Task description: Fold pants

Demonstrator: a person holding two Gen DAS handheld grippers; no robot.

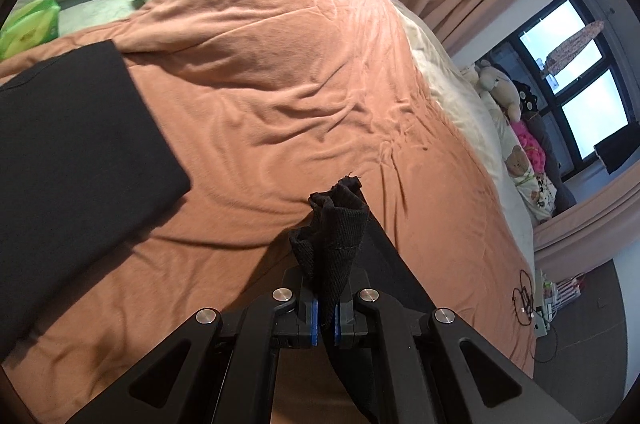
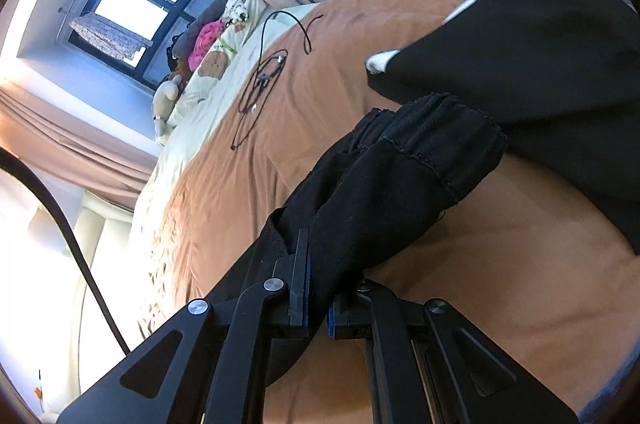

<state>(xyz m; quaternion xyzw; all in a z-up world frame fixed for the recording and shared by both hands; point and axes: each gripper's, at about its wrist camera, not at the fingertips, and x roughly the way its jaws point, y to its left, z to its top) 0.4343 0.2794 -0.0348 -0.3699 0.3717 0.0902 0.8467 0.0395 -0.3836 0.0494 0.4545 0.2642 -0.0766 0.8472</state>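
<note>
Both claws are holding the black pants, and you are carrying them above the bed (image 1: 280, 96).

Left claw (image 1: 326, 316): jaws are pinching narrow on a bunched corner of knit-edged black cloth, which is poking up past the tips at lower centre of the left wrist view. From the pinch, the fabric is running down and to the lower right of the frame as a taut flat edge.

Right claw (image 2: 318, 312): jaws are clamping narrow on a thick fold of the pants (image 2: 400, 184). The gathered hem or waistband, which one I cannot tell, is bulging up and to the right of the tips. The long run of cloth is stretching from lower left to upper right of the right wrist view.

A second dark panel (image 1: 72, 144) is lying flat on the bedspread at the left of the left wrist view, well apart from the left claw; whether it is joined to the held cloth is hidden.

Judgement: the coming move is turning on the span between your two pinches. Keep that line taut and level, then lay it down along the bed. A loose black cable (image 2: 264, 76) is lying on the bedspread at upper centre of the right wrist view; steer clear.
</note>
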